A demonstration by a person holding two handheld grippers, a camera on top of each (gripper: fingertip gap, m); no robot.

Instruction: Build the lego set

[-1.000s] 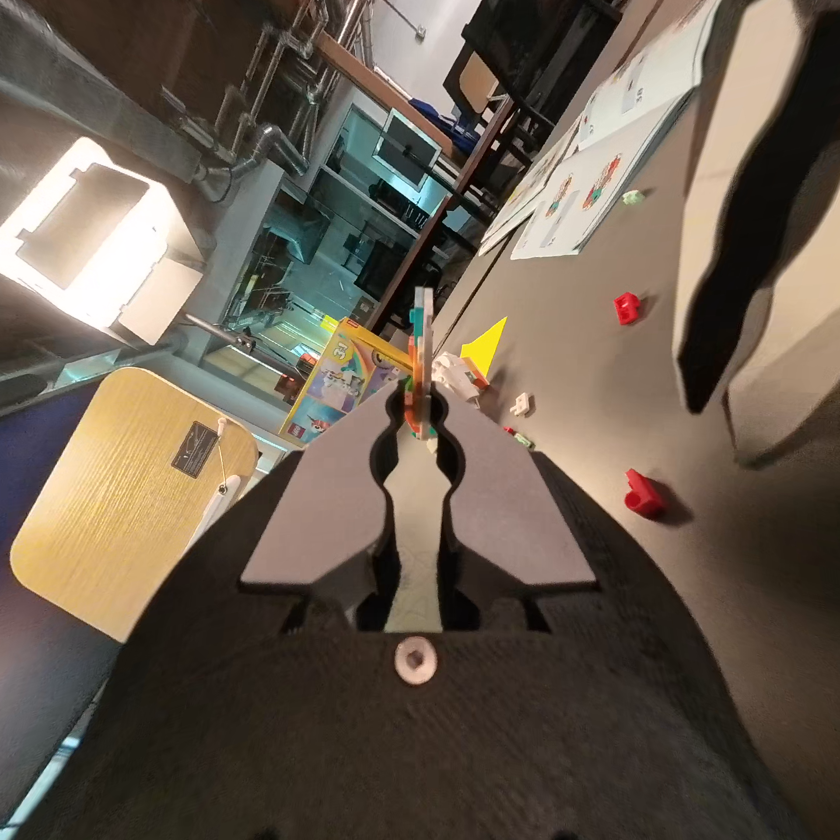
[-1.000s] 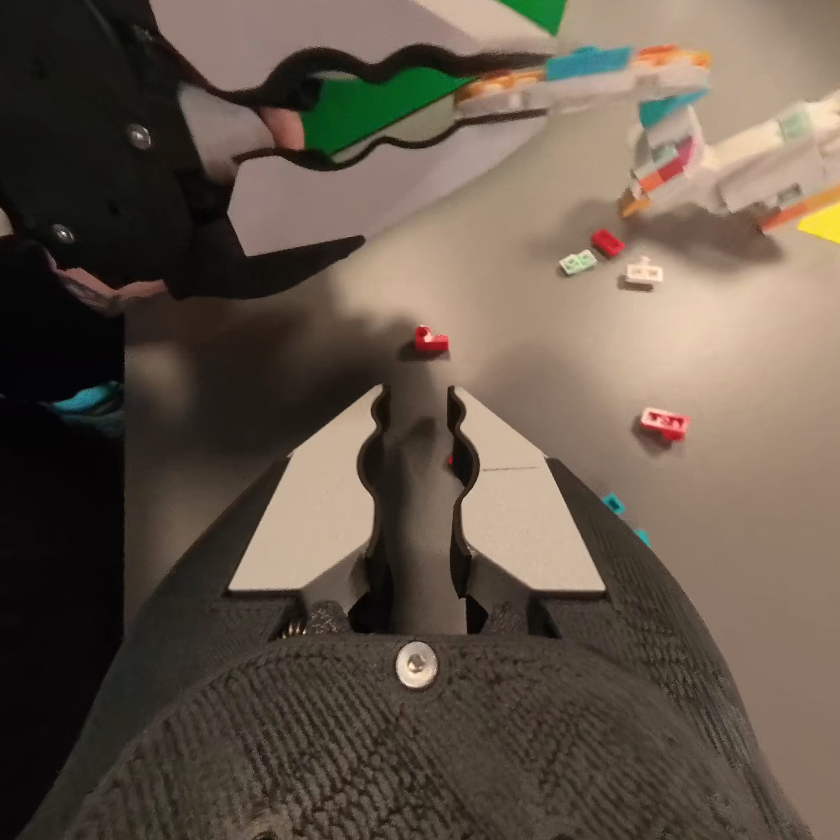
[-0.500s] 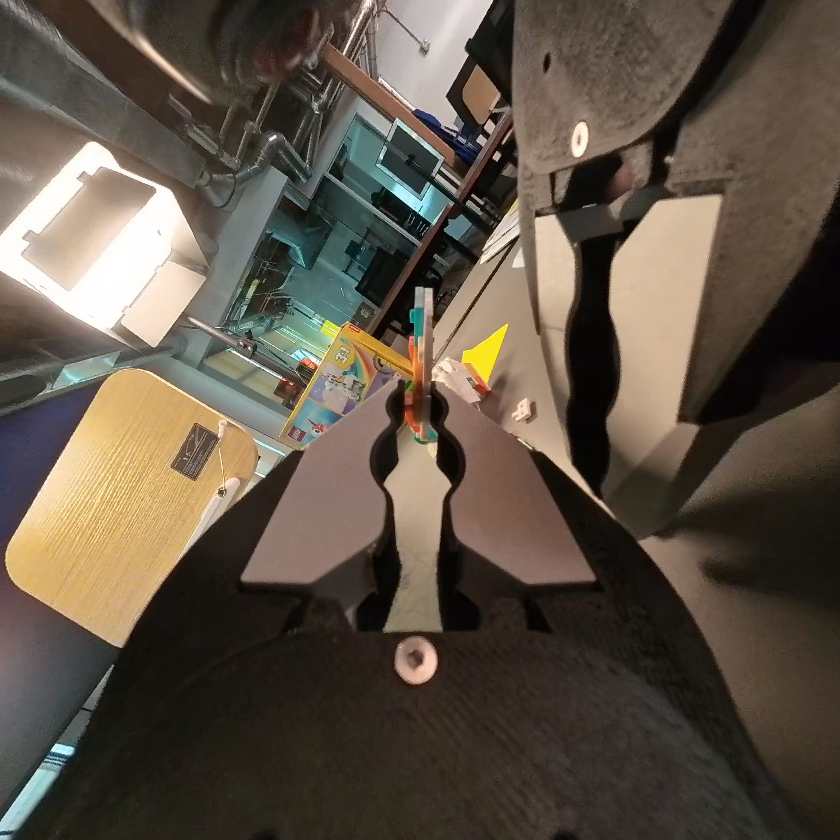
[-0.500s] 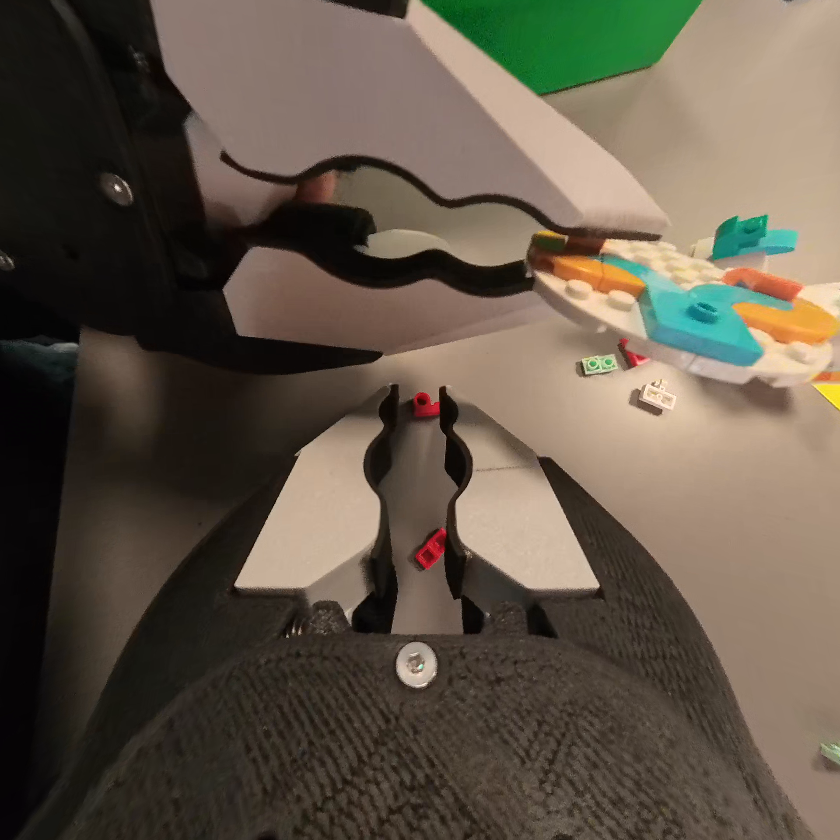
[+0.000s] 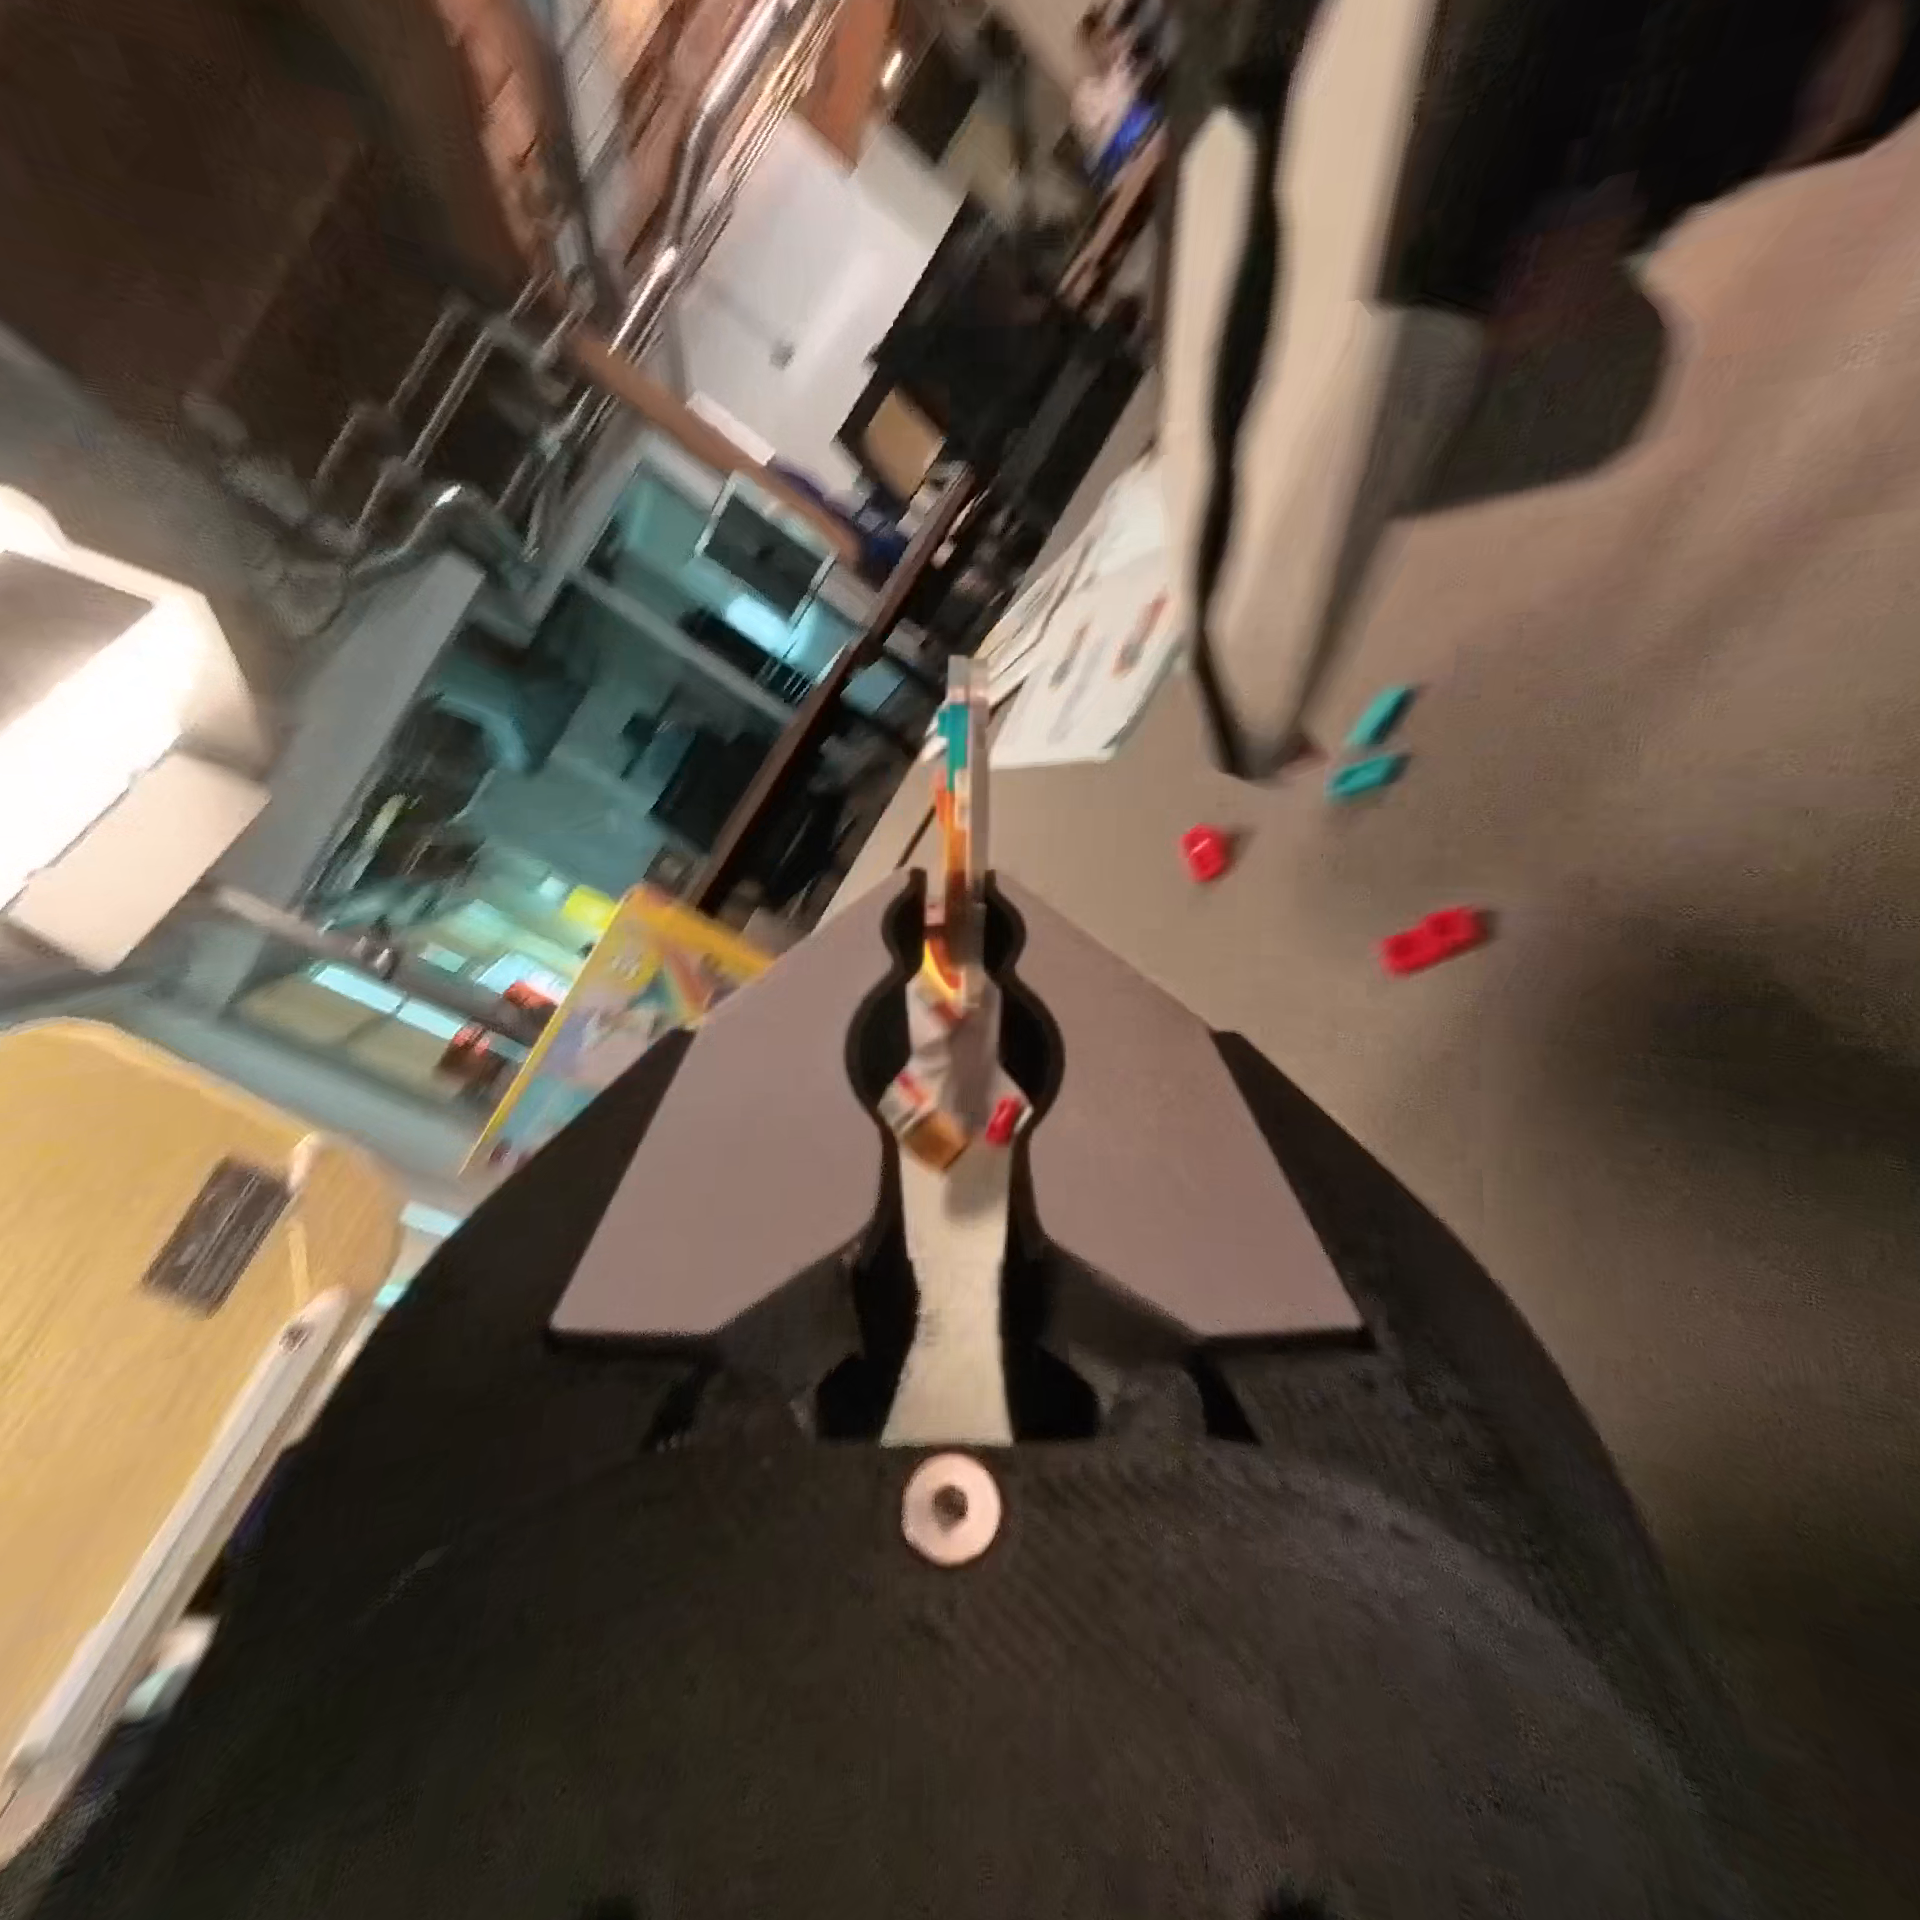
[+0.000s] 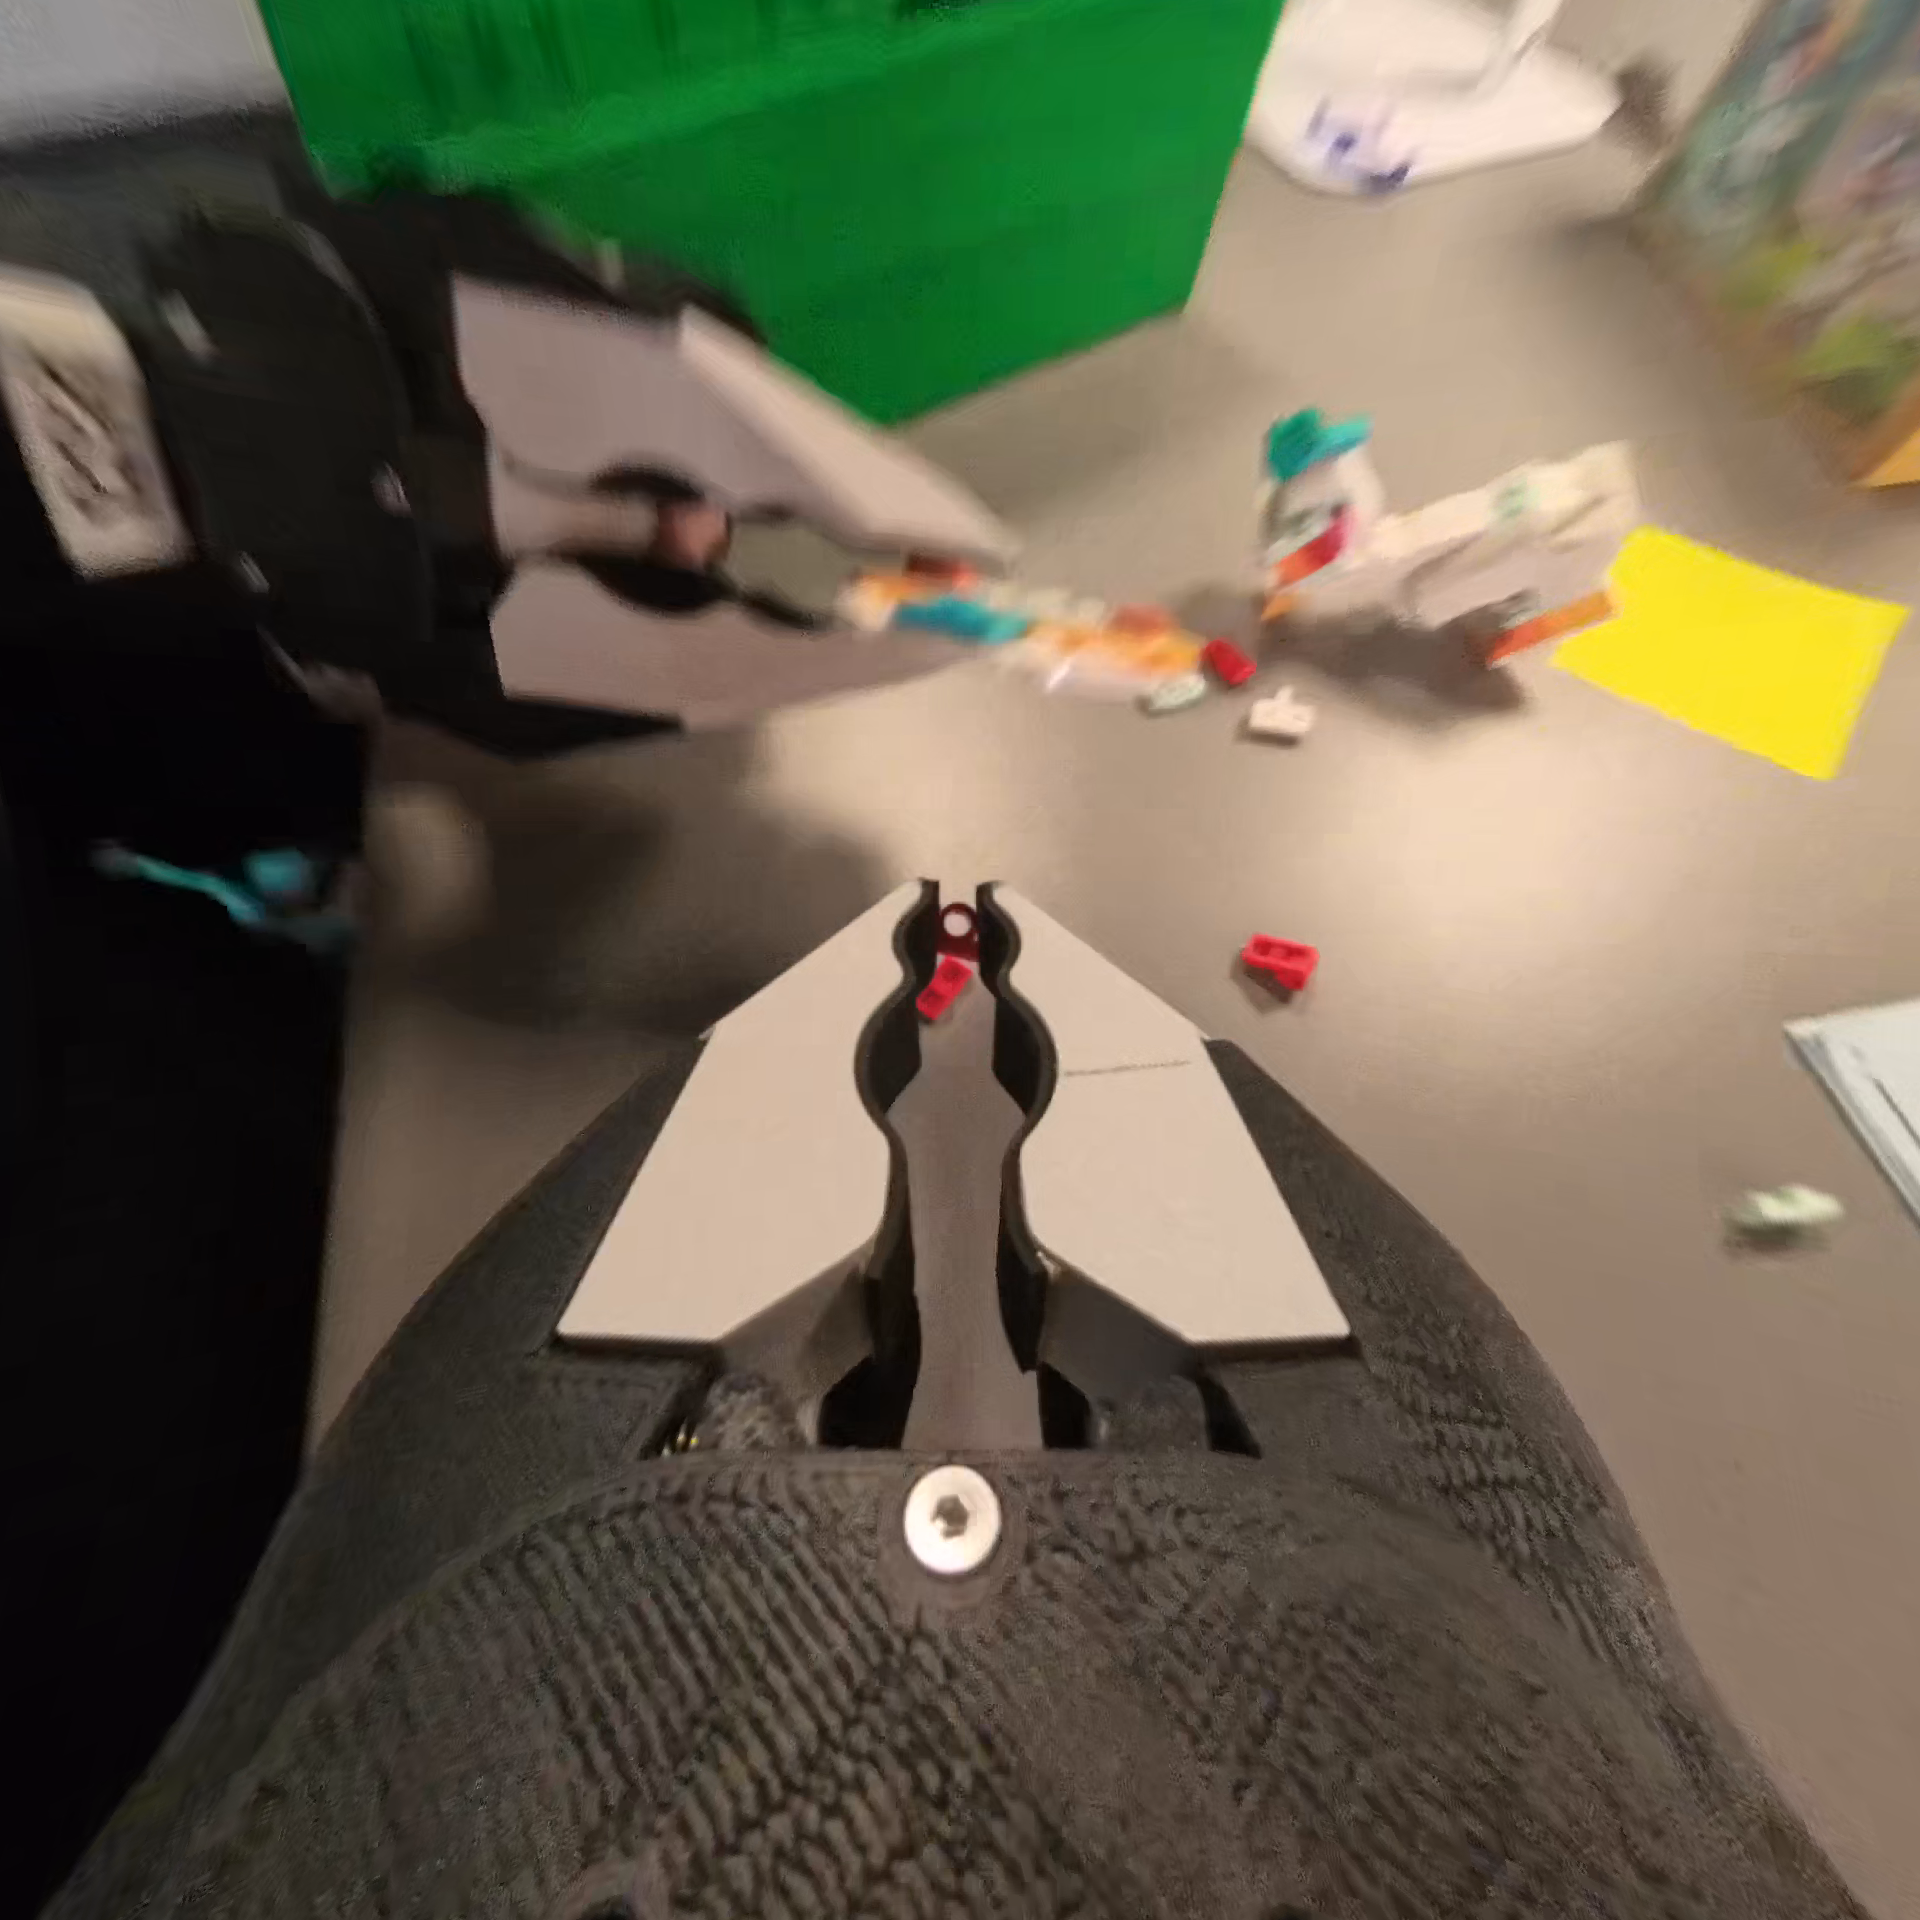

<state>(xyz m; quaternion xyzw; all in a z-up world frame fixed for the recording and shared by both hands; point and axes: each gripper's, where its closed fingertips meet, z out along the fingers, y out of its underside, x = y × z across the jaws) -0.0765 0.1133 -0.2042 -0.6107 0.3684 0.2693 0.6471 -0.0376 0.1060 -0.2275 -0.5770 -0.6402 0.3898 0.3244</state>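
Observation:
My left gripper (image 5: 956, 894) is shut on a flat round lego disc (image 5: 963, 790) of white, orange and teal plates, seen edge-on. In the right wrist view this gripper (image 6: 914, 582) holds the disc (image 6: 1018, 623) low over the grey table (image 6: 1455, 1039) at the left. My right gripper (image 6: 954, 904) is shut on a small red piece (image 6: 954, 923) with a round hole, held at its tips above the table. A second small red piece (image 6: 940, 987) lies on the table below the jaws. Both views are motion-blurred.
A white lego build (image 6: 1434, 551) stands by a yellow sheet (image 6: 1725, 655). Loose red (image 6: 1278, 956), white (image 6: 1280, 715) and pale green (image 6: 1782, 1210) pieces lie about. A green box (image 6: 779, 177) is at the back, a booklet (image 6: 1860, 1091) at the right, teal bricks (image 5: 1371, 743) farther off. The gap from one gripper's tips to the other's is roughly 5 cm.
My right gripper has narrowed onto the small red piece and risen from the table. My left gripper has swung with the disc, which now tilts lower toward the table.

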